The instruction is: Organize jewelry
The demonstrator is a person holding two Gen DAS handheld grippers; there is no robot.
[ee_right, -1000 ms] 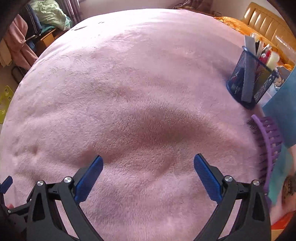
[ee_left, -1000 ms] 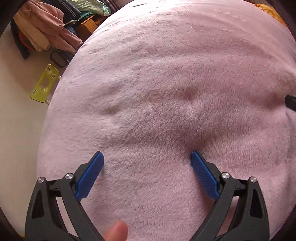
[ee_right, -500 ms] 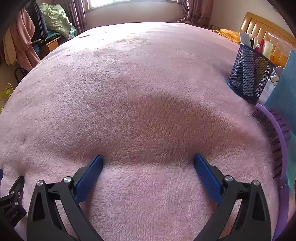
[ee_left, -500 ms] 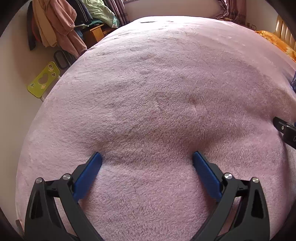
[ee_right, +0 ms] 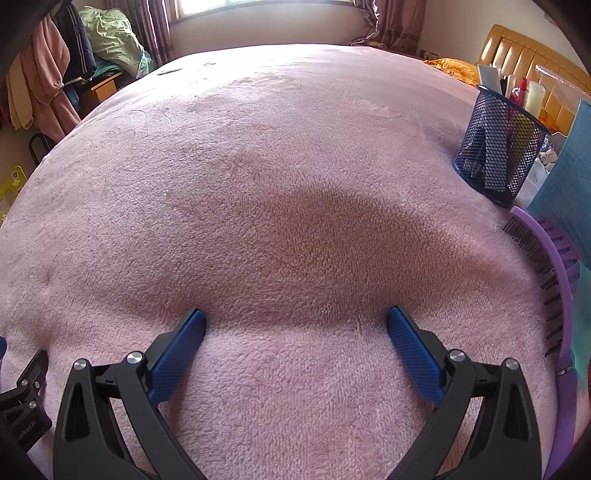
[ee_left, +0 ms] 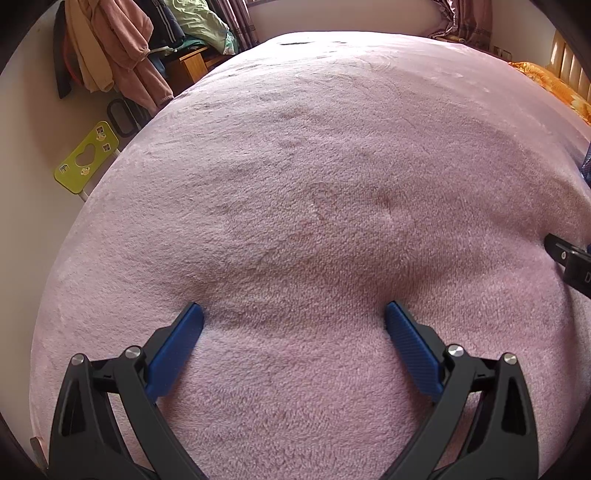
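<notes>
My left gripper [ee_left: 294,317] and right gripper [ee_right: 296,321] gape wide, holding nothing, over the pink blanket [ee_right: 288,155]. No jewelry visible; I should search toward the mesh cup [ee_right: 498,147].

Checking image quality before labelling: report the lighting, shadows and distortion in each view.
Left wrist: even daylight, pink blanket bulged by fisheye, soft shadow ahead of the open left gripper. Right wrist: bright window glare at the far edge, broad dark shadow before the open right gripper; mesh cup sharp.

Fuzzy pink fleece blanket [ee_right: 295,166]; black wire-mesh metal cup [ee_right: 498,155]; glossy purple plastic hairbrush [ee_right: 557,266].
</notes>
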